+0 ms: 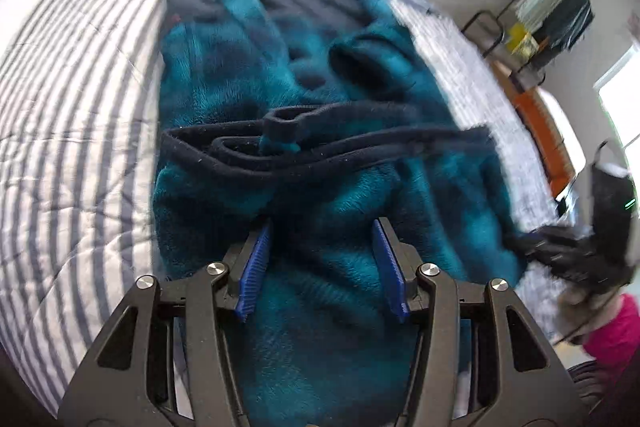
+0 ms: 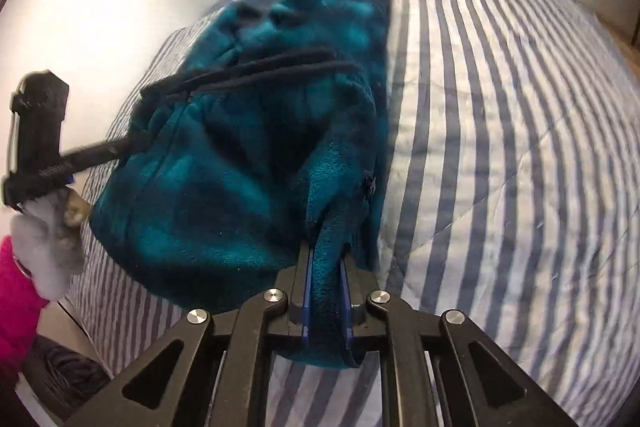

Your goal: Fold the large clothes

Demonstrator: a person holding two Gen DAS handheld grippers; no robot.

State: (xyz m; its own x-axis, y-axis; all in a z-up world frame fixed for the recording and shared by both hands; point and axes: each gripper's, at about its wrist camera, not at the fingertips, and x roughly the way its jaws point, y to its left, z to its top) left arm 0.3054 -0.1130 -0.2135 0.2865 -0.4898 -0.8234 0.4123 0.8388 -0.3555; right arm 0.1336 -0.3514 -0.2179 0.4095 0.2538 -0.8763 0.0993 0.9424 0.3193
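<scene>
The right gripper [image 2: 326, 291] pinches a thick fold of the fleece [image 2: 224, 163] between its fingers; the bite looks narrow, so a pull could slip it free. The left gripper [image 1: 322, 259] hovers over the fleece with fingers spread, holding nothing. If it closes late, the plush bulk may sag and bunch. The fleece, teal with dark patches, soft and lumpy, lies on the bed's striped quilt [image 2: 500, 147], and its dark cord [image 1: 320, 143] could snag a finger.
</scene>
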